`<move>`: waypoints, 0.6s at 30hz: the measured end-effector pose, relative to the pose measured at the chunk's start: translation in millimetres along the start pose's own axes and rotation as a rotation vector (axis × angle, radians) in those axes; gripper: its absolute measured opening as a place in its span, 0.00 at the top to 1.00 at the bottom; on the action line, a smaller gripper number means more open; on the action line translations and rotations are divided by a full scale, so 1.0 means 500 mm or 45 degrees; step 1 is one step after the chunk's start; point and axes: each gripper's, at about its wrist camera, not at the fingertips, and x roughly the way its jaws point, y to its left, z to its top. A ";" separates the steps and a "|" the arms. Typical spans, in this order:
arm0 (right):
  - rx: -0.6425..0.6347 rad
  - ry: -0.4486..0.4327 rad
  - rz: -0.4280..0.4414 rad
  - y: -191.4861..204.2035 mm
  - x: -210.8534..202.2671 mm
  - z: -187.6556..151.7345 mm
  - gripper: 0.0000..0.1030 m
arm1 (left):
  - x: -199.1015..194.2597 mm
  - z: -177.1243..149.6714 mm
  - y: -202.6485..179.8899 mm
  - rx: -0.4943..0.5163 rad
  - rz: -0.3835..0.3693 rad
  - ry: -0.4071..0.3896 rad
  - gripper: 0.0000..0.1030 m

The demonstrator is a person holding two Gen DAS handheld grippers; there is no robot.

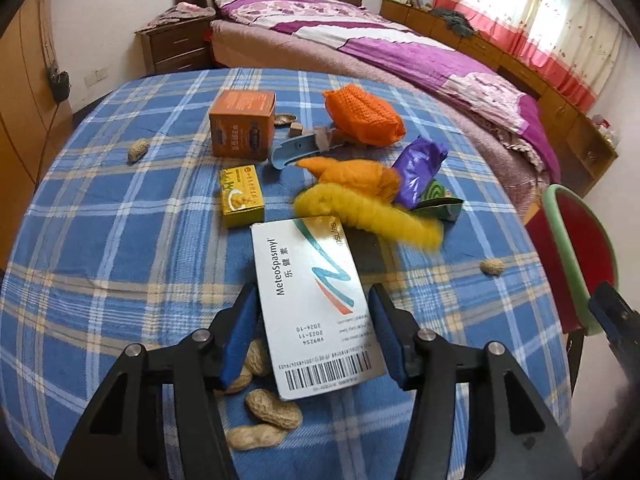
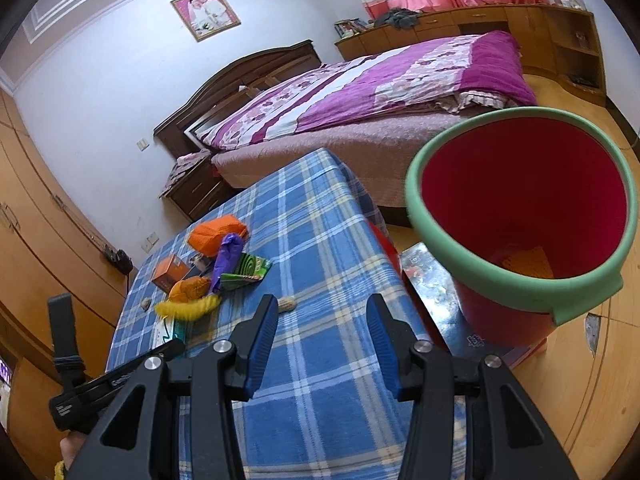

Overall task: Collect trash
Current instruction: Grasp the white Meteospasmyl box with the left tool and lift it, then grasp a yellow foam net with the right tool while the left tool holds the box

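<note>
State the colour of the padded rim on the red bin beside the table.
Green. The rim circles the bin's mouth, clearest in the right wrist view.

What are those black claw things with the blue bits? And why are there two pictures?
They are two-finger grabbers that a person holds, one in each hand. Each carries a camera looking along its fingers, so you get one picture per hand. The left gripper has a white medicine box between its fingers; whether it is squeezing it, I can't tell. The right gripper is open and empty, near a red bin. On the blue checked tablecloth lie peanuts, small boxes and wrappers.
</note>
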 end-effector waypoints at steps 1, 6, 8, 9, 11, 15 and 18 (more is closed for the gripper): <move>-0.010 0.005 0.002 0.007 0.002 0.000 0.52 | -0.006 0.000 0.002 0.004 -0.004 -0.008 0.45; -0.059 0.030 0.016 0.041 0.017 -0.001 0.52 | -0.039 -0.002 0.022 0.020 0.002 -0.049 0.45; -0.079 0.042 0.023 0.056 0.023 -0.003 0.52 | -0.049 -0.002 0.037 0.004 -0.004 -0.061 0.45; -0.089 0.047 0.026 0.065 0.027 -0.005 0.52 | -0.054 -0.001 0.044 -0.006 -0.007 -0.067 0.45; -0.109 0.061 0.034 0.082 0.033 -0.008 0.52 | -0.064 0.001 0.061 -0.029 -0.008 -0.084 0.45; -0.153 0.084 0.051 0.113 0.045 -0.012 0.52 | -0.078 0.006 0.096 -0.073 0.005 -0.115 0.45; -0.189 0.105 0.068 0.139 0.059 -0.014 0.52 | -0.079 0.007 0.120 -0.110 0.017 -0.121 0.45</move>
